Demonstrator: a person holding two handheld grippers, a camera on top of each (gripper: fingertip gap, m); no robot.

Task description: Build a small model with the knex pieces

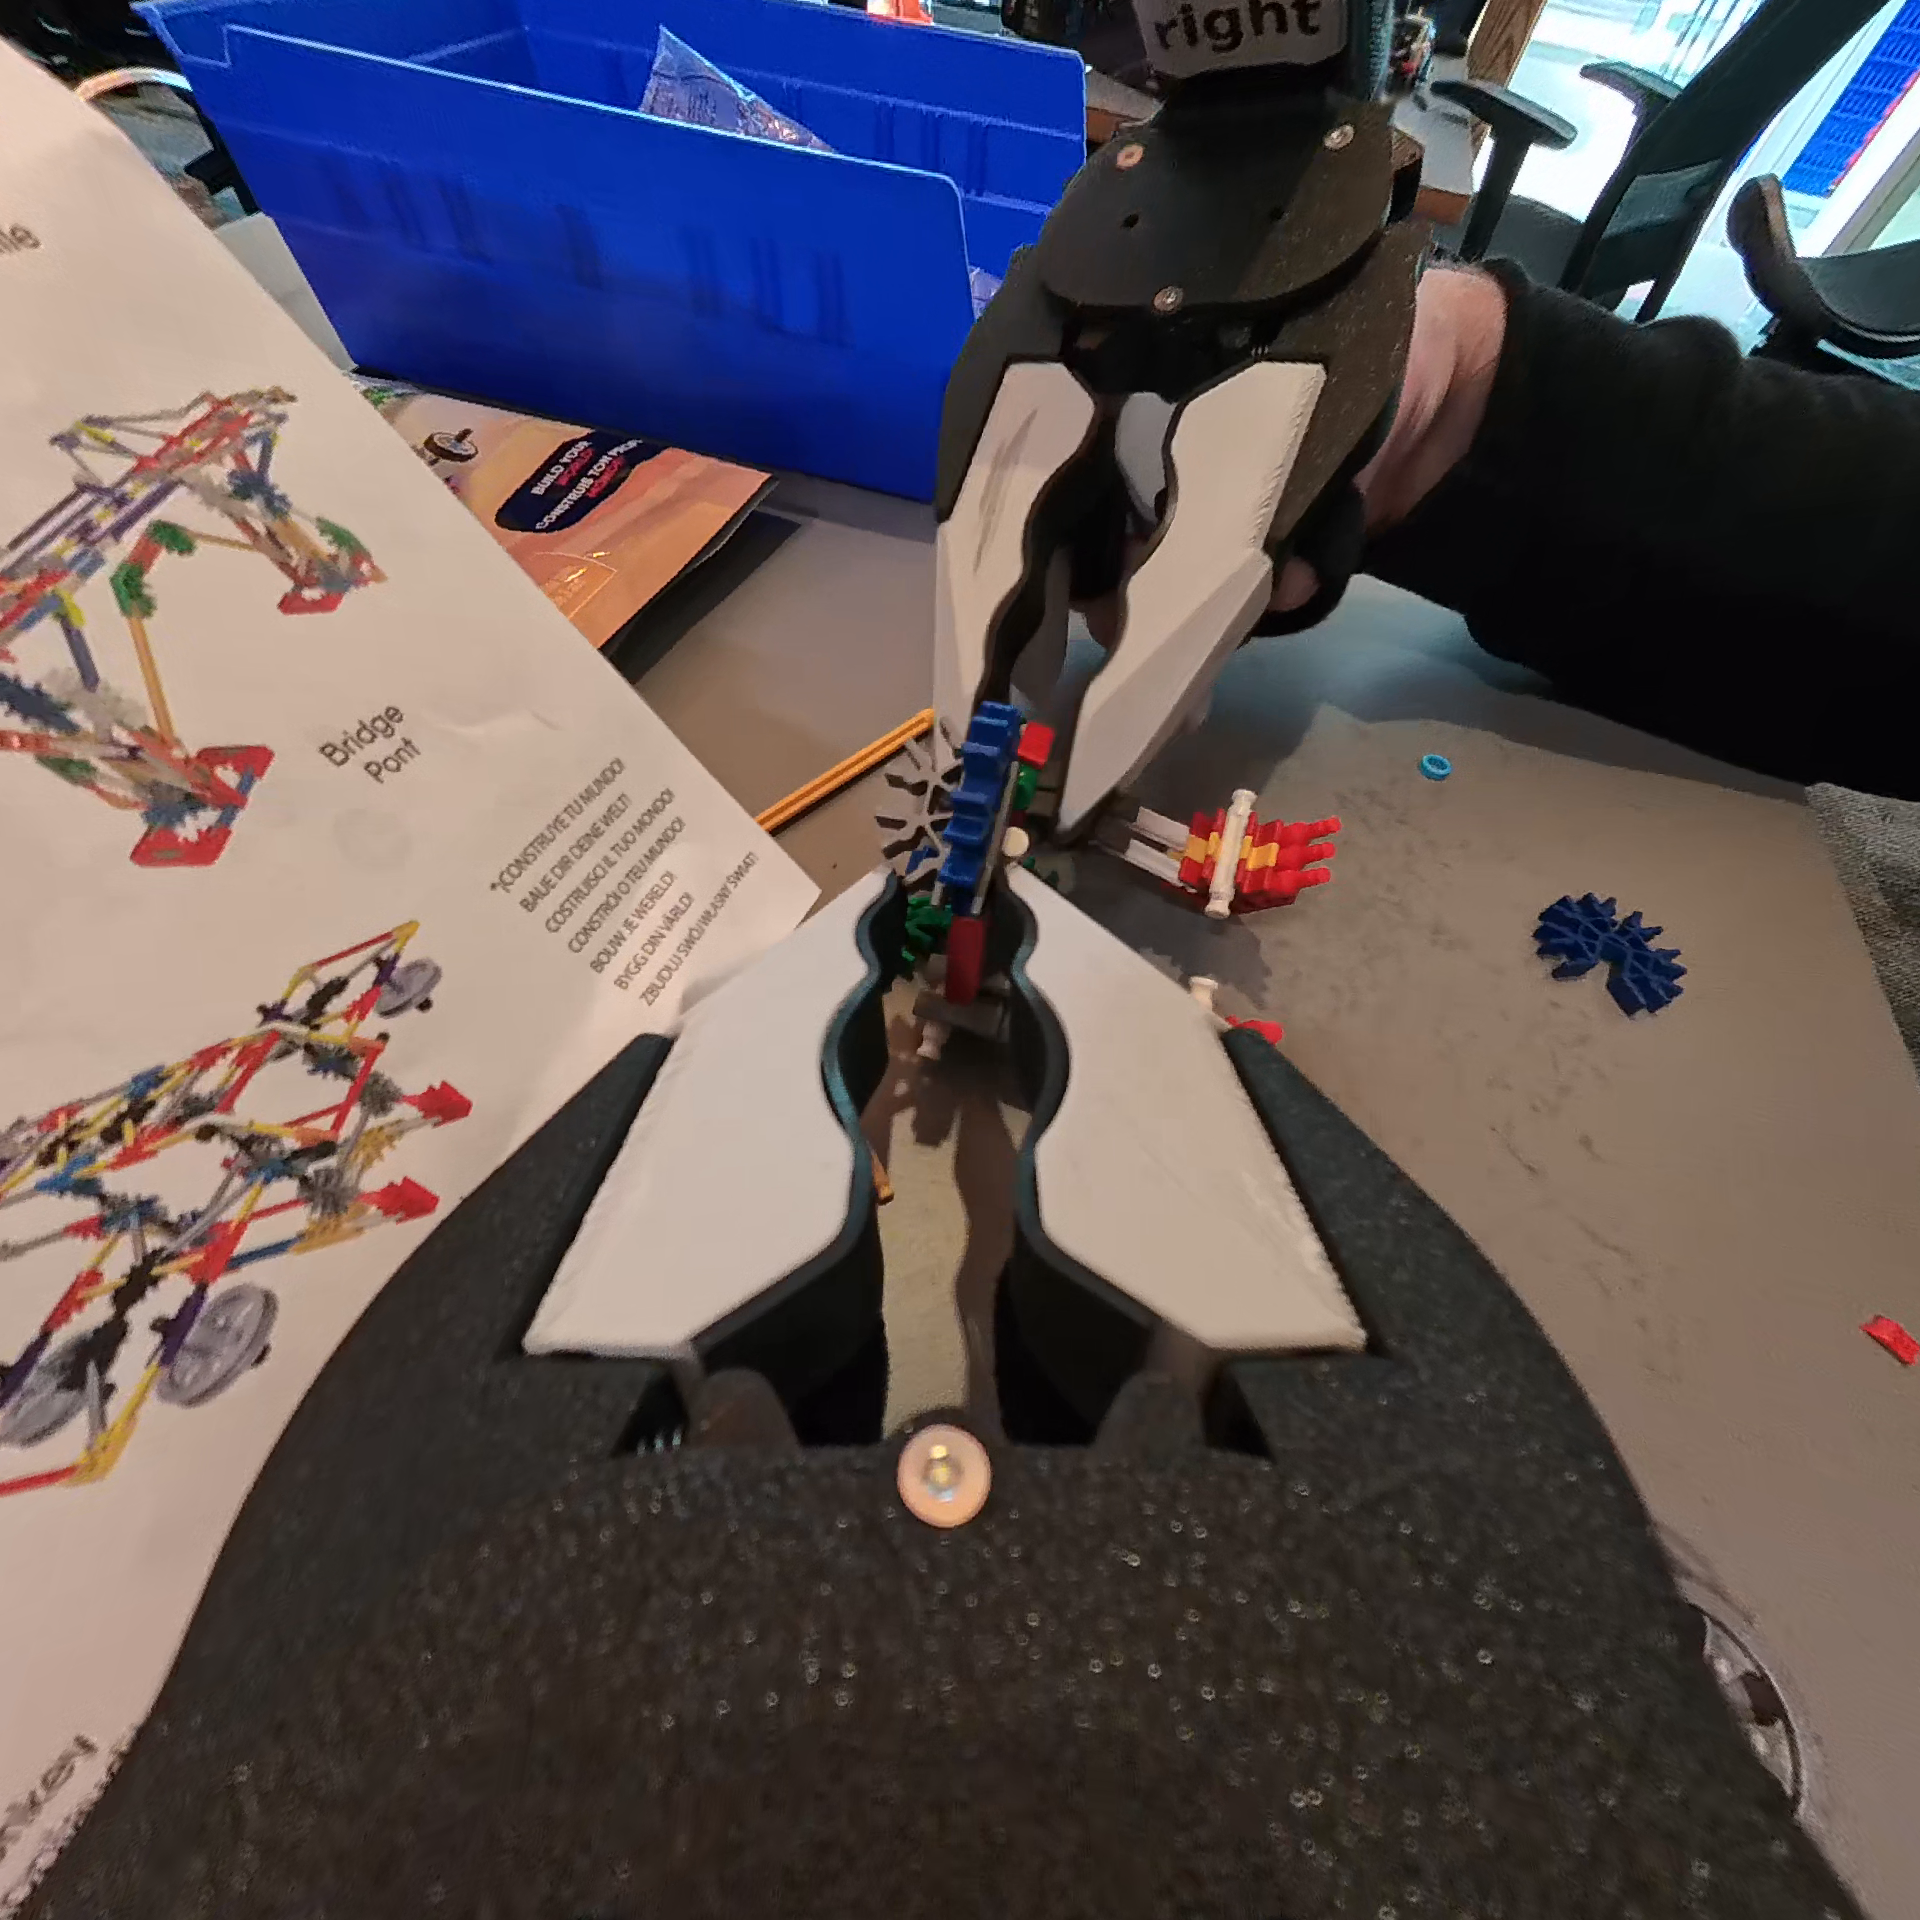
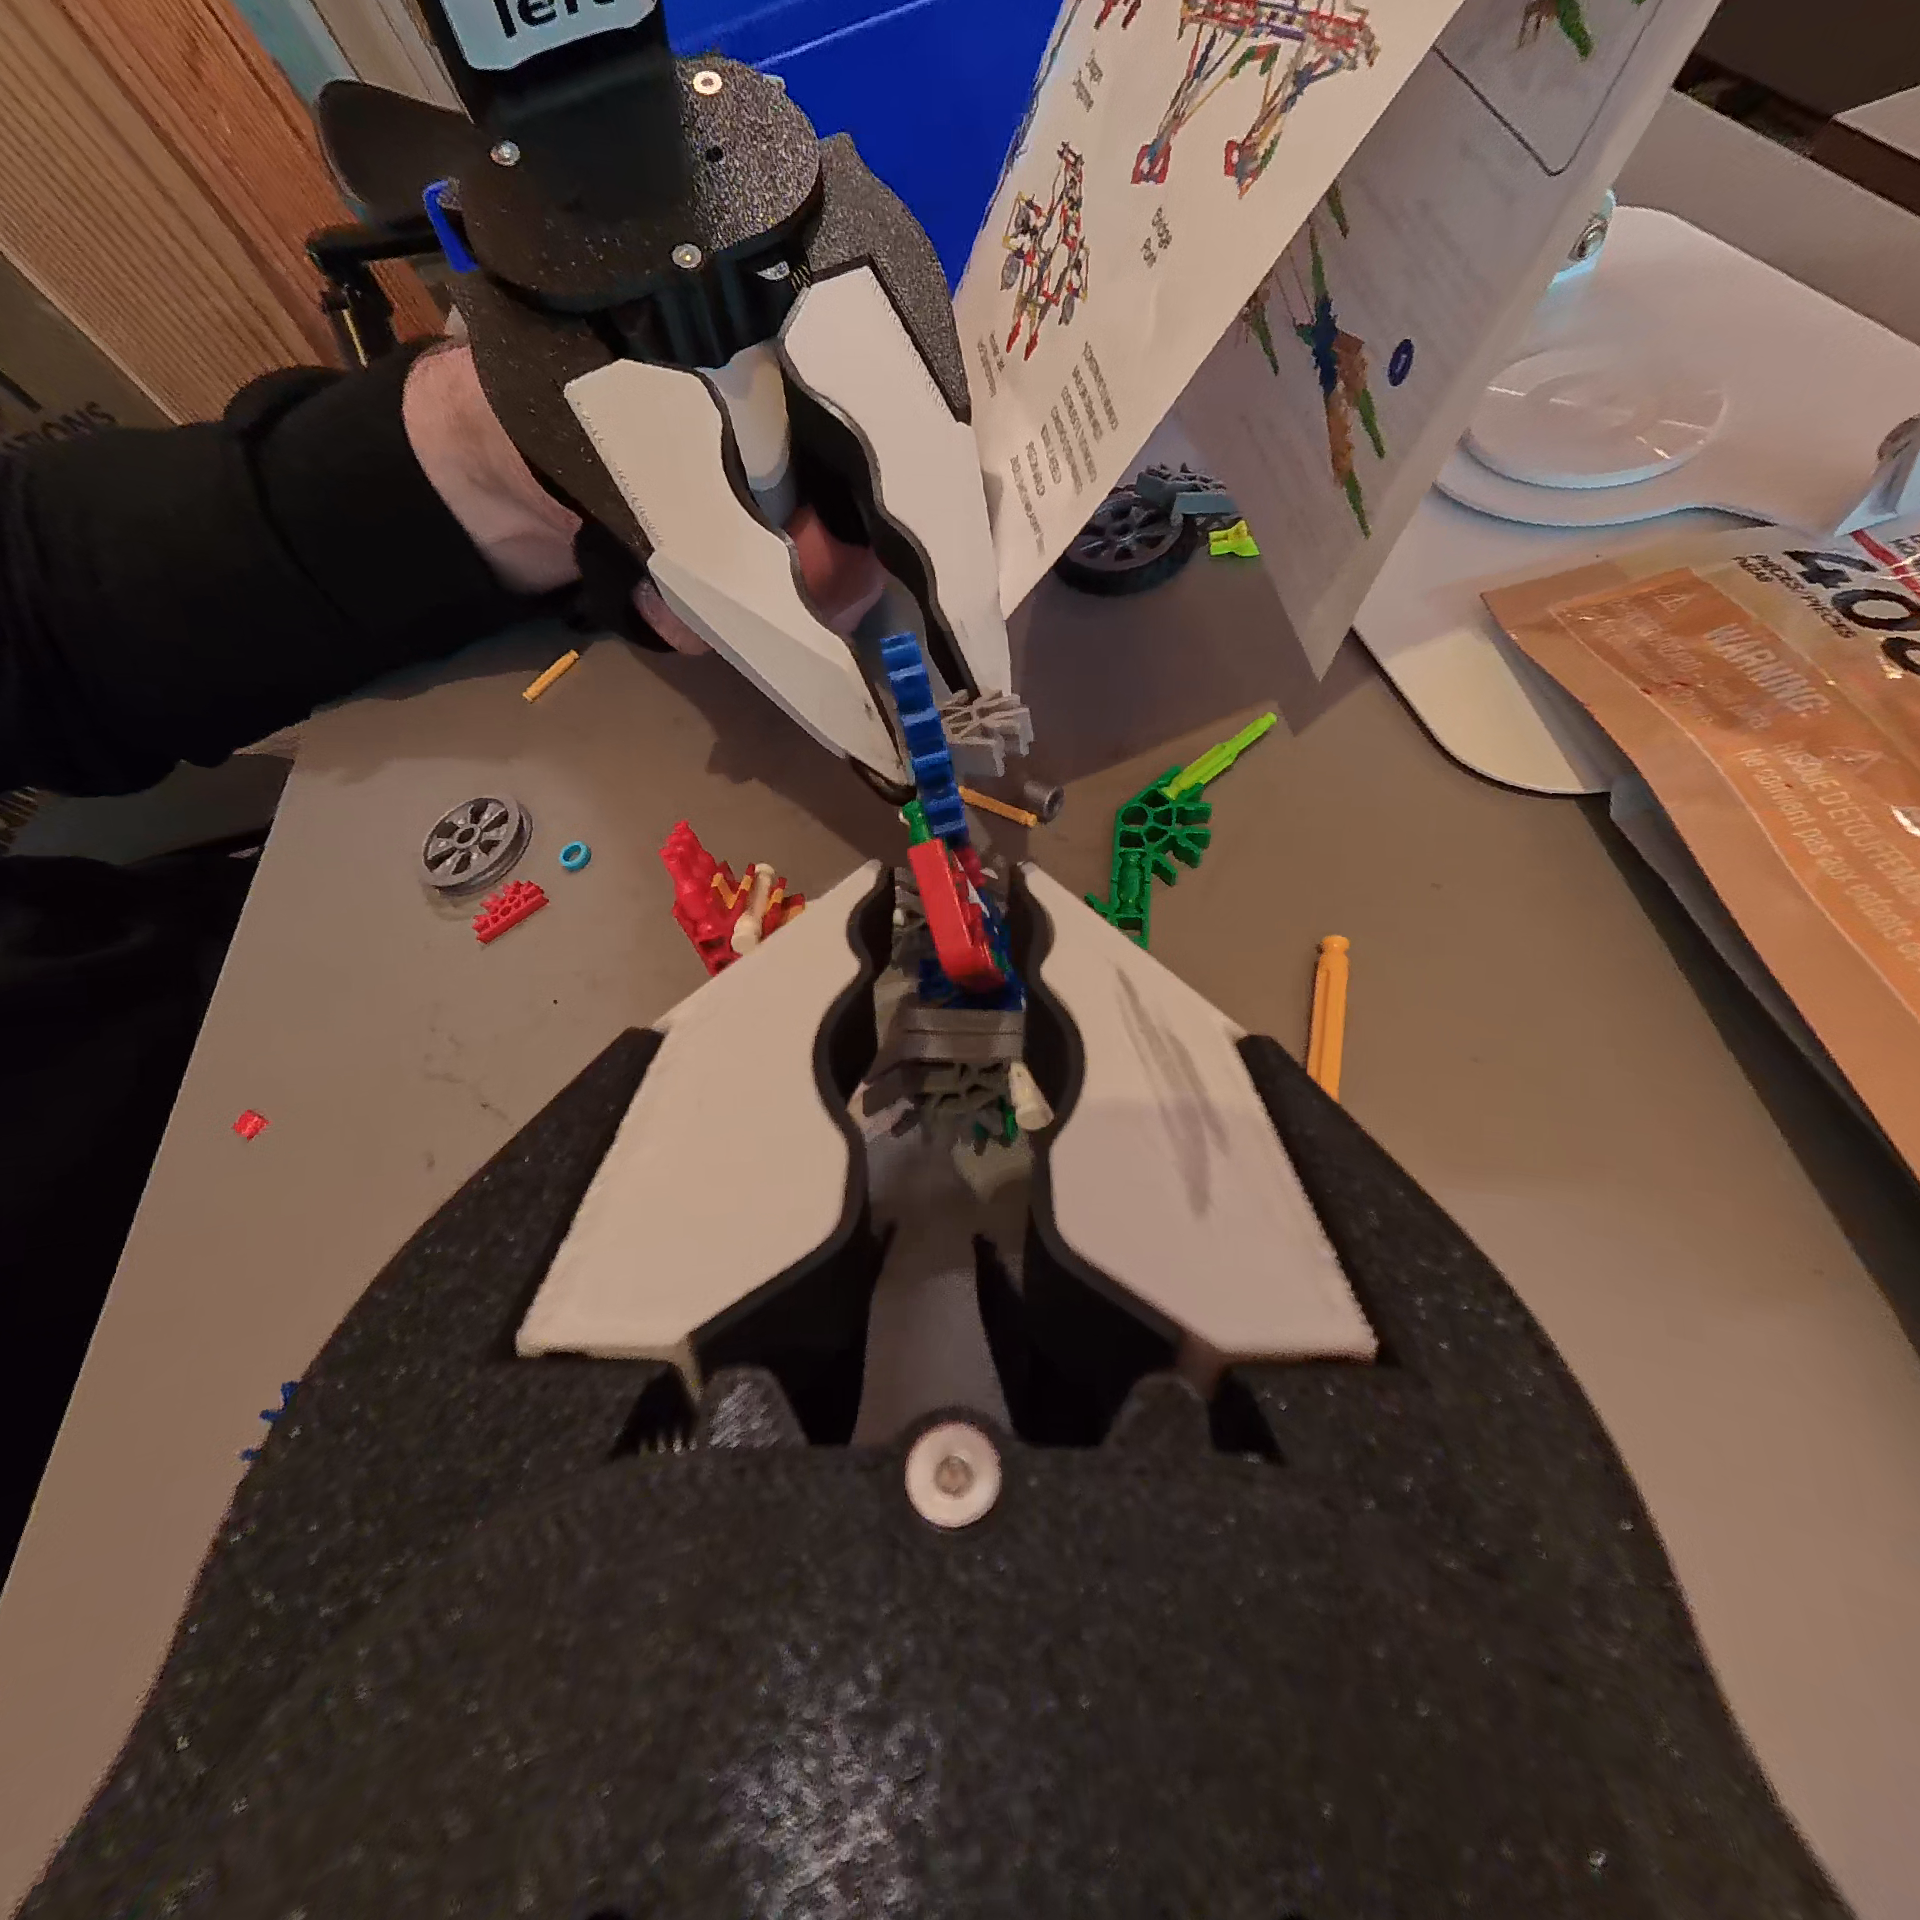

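Both tongs clamp one small toy build above the worktop [image 2: 395, 1039]: left tongs [image 1: 951, 894] and right tongs [image 2: 951, 883] pinch opposite ends of the toy build [image 2: 951, 894]. Keeping both grips square and steady probably prevents twisting.

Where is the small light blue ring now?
In the right wrist view the light blue ring lies on the table's left part, between the grey wheel and the red pieces.

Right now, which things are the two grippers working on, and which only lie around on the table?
In the grippers:
- toy assembly, blue, red, green and grey parts, gripped by left gripper and right gripper

Lying around:
- red and yellow cluster
- blue connector
- green connector
- grey wheel
- instruction sheet
- blue bin
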